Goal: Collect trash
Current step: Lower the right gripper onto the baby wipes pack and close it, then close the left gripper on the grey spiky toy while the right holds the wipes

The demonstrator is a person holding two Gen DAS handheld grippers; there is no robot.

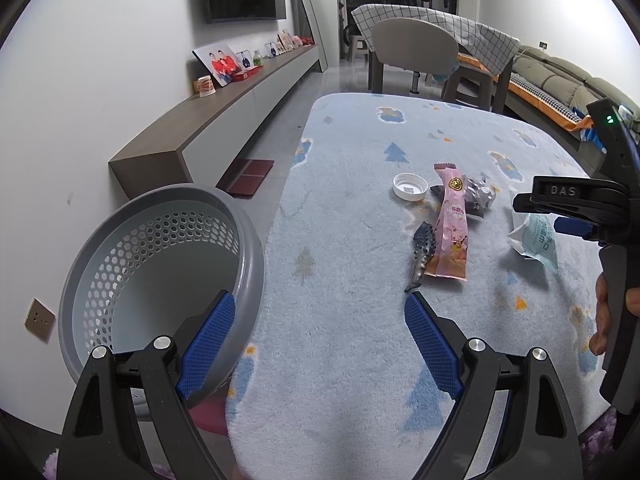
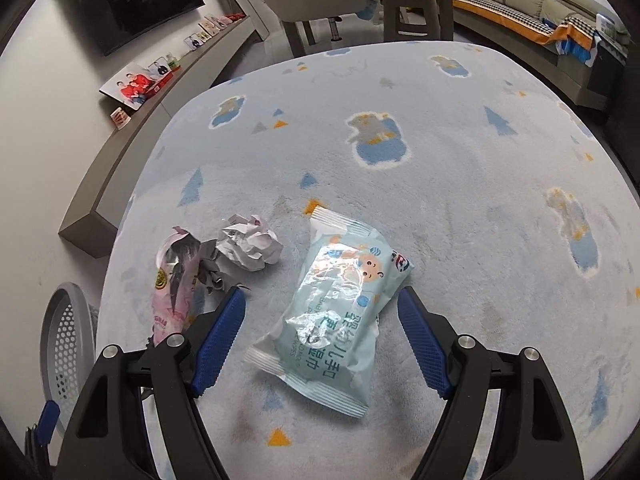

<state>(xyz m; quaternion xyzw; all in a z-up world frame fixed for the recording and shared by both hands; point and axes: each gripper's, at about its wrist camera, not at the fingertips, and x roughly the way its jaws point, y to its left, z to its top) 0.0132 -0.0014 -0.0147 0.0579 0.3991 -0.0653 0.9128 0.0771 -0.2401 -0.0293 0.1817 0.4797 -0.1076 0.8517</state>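
Observation:
Trash lies on a light-blue plush rug [image 1: 344, 240]: a white cap [image 1: 409, 186], a pink wrapper [image 1: 452, 224], crumpled foil [image 1: 480, 196], a dark spiky toy-like piece [image 1: 422, 252] and a pale blue wipes pack [image 2: 340, 312]. A crumpled white paper ball [image 2: 250, 246] sits left of the pack. My right gripper [image 2: 320, 296] hovers over the wipes pack, open, its blue pads on either side and not touching it. My left gripper [image 1: 320, 304] is open and holds nothing, between the grey perforated basket [image 1: 160, 264] and the trash.
The basket stands off the rug's left edge, by the wall. A long low cabinet [image 1: 224, 120] with photo frames runs along that wall. A chair [image 1: 412, 52], a table and a sofa [image 1: 560, 76] stand beyond the rug. A hand [image 1: 604, 320] holds the right gripper's handle.

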